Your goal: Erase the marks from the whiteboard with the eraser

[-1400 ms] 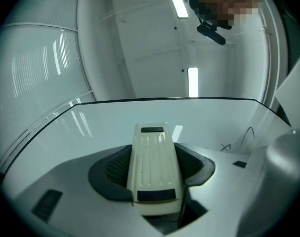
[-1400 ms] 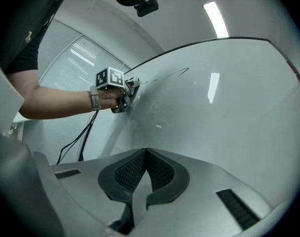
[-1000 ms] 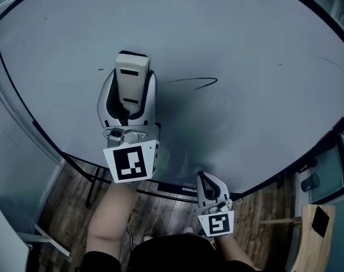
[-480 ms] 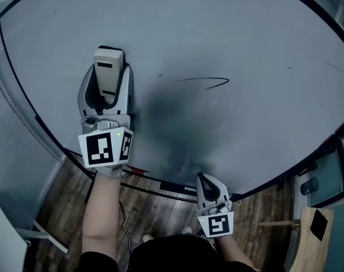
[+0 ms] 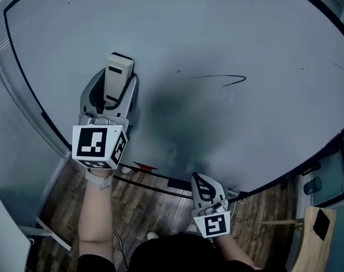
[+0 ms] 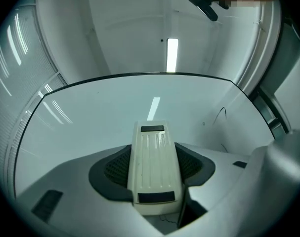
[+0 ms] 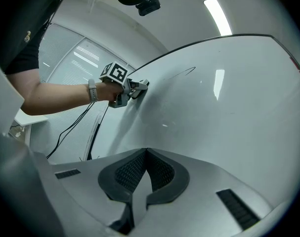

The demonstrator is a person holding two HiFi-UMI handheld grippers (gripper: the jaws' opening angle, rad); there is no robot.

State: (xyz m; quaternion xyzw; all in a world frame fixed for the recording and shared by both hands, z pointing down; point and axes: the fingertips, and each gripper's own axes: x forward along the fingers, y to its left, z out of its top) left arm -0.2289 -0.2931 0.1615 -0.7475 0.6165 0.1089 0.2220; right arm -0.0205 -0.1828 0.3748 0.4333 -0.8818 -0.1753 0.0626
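Observation:
The whiteboard (image 5: 217, 27) fills most of the head view. A thin black curved mark (image 5: 220, 77) runs across its middle, with a small dot (image 5: 178, 71) just to its left. My left gripper (image 5: 116, 89) is shut on the cream eraser (image 5: 118, 75), which lies against the board well left of the mark. In the left gripper view the eraser (image 6: 153, 167) sits between the jaws and the mark (image 6: 220, 115) shows at the right. My right gripper (image 5: 203, 187) hangs low by the board's bottom edge, shut and empty, its pads (image 7: 162, 172) pressed together.
A red marker (image 5: 144, 166) lies on the ledge under the board. Below is wooden floor (image 5: 154, 208), and a wooden seat (image 5: 310, 231) stands at the bottom right. A faint line (image 5: 336, 67) marks the board's far right. A cable (image 7: 75, 127) trails from the left arm.
The left gripper slid the eraser to the left over the board, away from the curved mark, then settled a little lower. The right gripper stayed low and shut.

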